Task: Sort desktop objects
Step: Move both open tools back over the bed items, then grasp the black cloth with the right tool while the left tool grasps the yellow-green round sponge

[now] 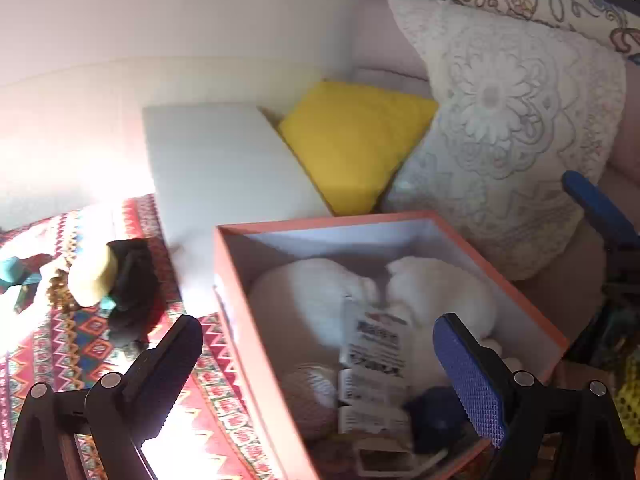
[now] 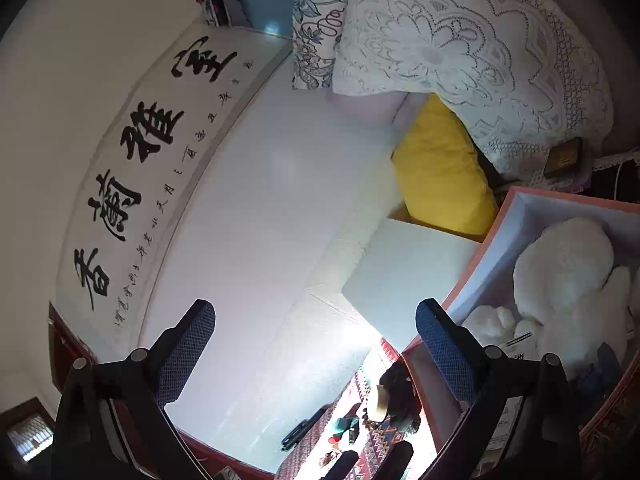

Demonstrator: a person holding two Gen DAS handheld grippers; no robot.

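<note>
A salmon-coloured open box point(image 1: 256, 344) rests on the patterned cloth. It holds a white plush toy point(image 1: 320, 300), a printed tag point(image 1: 376, 352), a beige yarn ball point(image 1: 312, 392) and a dark blue item point(image 1: 436, 416). My left gripper point(image 1: 320, 368) hovers open above the box's near left wall, with nothing between its fingers. Left of the box lies a black and yellow toy point(image 1: 108, 280) beside small teal pieces point(image 1: 16, 272). My right gripper point(image 2: 316, 344) is open and empty, held high and aimed at the wall, with the box point(image 2: 472, 280) and plush toy point(image 2: 564, 264) to its right.
A white foam block point(image 1: 224, 168), a yellow cushion point(image 1: 356, 144) and a lace pillow point(image 1: 508, 128) lie behind the box. A calligraphy scroll point(image 2: 152, 184) hangs on the wall. The patterned cloth point(image 1: 80, 344) covers the table, and a blue finger point(image 1: 596, 208) shows at the right edge.
</note>
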